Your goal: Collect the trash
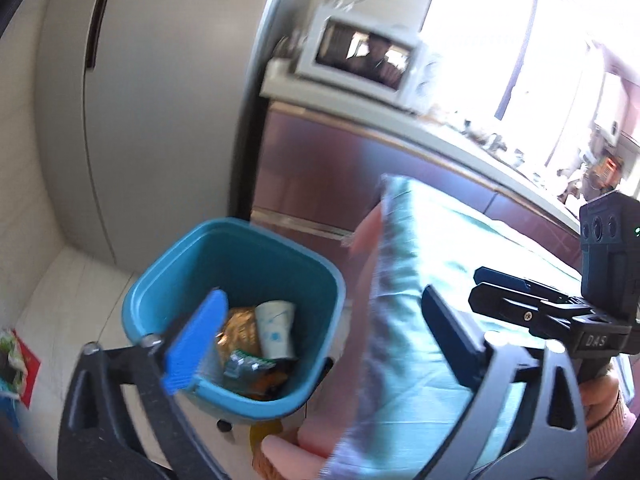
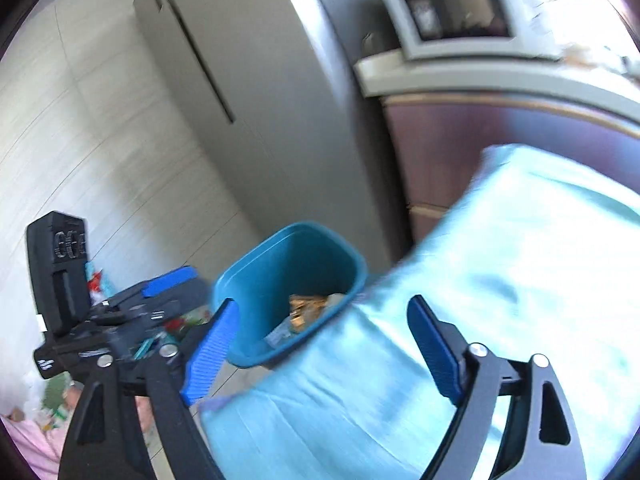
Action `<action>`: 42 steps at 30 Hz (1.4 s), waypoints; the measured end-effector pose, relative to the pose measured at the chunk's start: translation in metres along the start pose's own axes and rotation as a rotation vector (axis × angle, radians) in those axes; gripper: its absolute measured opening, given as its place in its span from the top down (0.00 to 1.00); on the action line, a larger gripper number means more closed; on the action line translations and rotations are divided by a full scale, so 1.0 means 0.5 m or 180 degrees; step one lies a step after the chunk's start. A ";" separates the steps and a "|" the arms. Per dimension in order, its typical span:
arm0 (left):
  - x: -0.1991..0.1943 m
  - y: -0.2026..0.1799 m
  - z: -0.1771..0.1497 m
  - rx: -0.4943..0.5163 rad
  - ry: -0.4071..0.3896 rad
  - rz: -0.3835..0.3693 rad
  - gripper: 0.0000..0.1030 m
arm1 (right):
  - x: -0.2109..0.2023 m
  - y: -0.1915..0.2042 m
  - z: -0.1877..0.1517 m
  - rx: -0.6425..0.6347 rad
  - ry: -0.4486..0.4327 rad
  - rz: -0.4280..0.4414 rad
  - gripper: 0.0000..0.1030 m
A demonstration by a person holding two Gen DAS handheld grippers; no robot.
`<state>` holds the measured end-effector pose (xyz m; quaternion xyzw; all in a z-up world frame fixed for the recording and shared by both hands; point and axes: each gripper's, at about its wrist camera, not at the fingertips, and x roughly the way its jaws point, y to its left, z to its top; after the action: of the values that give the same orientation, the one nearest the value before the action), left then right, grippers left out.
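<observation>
Your left gripper (image 1: 320,344) and right gripper (image 2: 324,350) both hang spread wide, gripping nothing. The blue bin (image 1: 236,252) sits lower center of the frame, beside the teal-covered table (image 2: 520,264), with a paper cup (image 1: 276,330) and wrappers (image 1: 244,354) inside.

left gripper (image 1: 320,344): jaws spread wide, nothing between | right gripper (image 2: 324,350): jaws spread wide, nothing between

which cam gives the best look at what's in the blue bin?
Left wrist. It looks down into the blue bin, showing a paper cup and a gold wrapper. In the right wrist view, the teal cloth hides most of the contents.
</observation>
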<state>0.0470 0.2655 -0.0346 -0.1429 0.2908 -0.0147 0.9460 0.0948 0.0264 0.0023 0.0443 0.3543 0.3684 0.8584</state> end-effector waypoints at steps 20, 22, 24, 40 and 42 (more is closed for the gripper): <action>-0.046 -0.322 -0.025 0.0608 -0.0598 -0.0173 0.05 | -0.386 -0.100 -0.169 0.0060 -0.1474 -0.1993 0.06; -0.049 -0.344 -0.031 0.0652 -0.0652 -0.0152 0.05 | -0.408 -0.107 -0.182 0.0090 -0.1560 -0.2067 0.06; -0.053 -0.363 -0.039 0.0714 -0.0693 -0.0154 0.05 | -0.423 -0.110 -0.191 0.0100 -0.1608 -0.2144 0.06; -0.082 -0.436 -0.076 0.0981 -0.0915 -0.0196 0.05 | -0.462 -0.100 -0.233 0.0141 -0.1827 -0.2336 0.06; -0.088 -0.439 -0.079 0.0989 -0.0946 -0.0202 0.05 | -0.465 -0.102 -0.236 0.0170 -0.1836 -0.2329 0.06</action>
<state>0.0007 0.0498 0.0193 -0.0050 0.1377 -0.0679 0.9881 -0.0611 -0.1867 0.0310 0.0391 0.1028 0.0048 0.9939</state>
